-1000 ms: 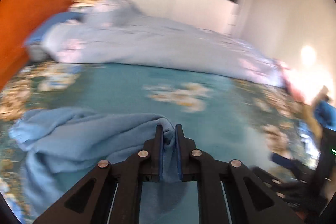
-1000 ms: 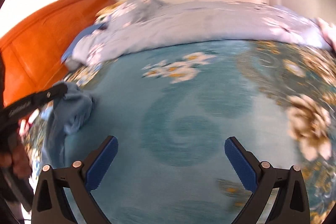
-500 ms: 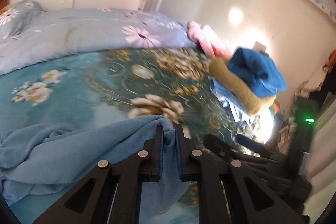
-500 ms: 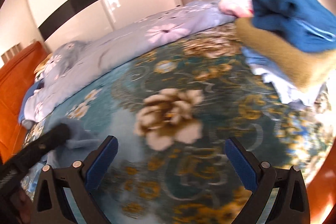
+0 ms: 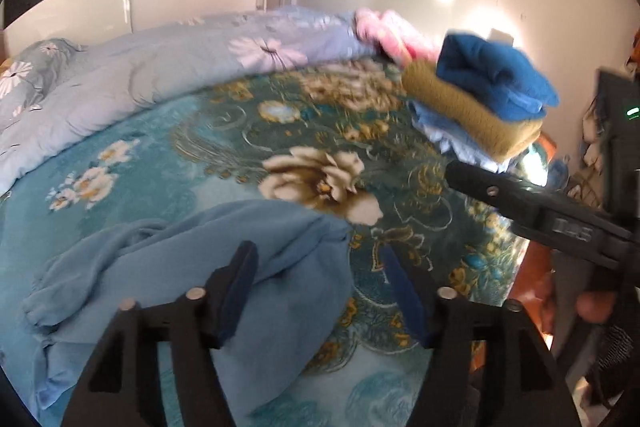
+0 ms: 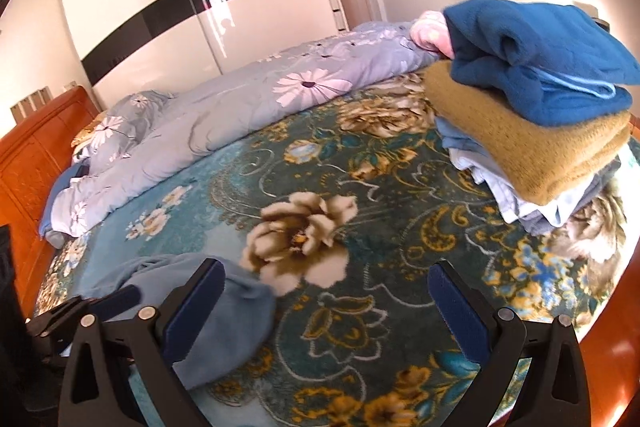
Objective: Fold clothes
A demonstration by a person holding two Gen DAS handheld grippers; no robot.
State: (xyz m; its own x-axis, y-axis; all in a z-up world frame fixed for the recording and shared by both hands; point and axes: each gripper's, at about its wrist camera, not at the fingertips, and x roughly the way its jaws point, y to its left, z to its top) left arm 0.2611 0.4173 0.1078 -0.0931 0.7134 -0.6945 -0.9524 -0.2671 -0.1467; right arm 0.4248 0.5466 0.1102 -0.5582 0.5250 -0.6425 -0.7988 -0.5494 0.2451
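A folded stack (image 6: 536, 107) is seen beyond the unfolded light-blue garment (image 5: 192, 267), being released by the opening left gripper (image 5: 320, 291); the right gripper (image 6: 328, 311) is spread empty.

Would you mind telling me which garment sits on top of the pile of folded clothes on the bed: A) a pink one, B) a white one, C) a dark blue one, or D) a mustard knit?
C: the dark blue garment lies on the mustard knit, topping the pile.
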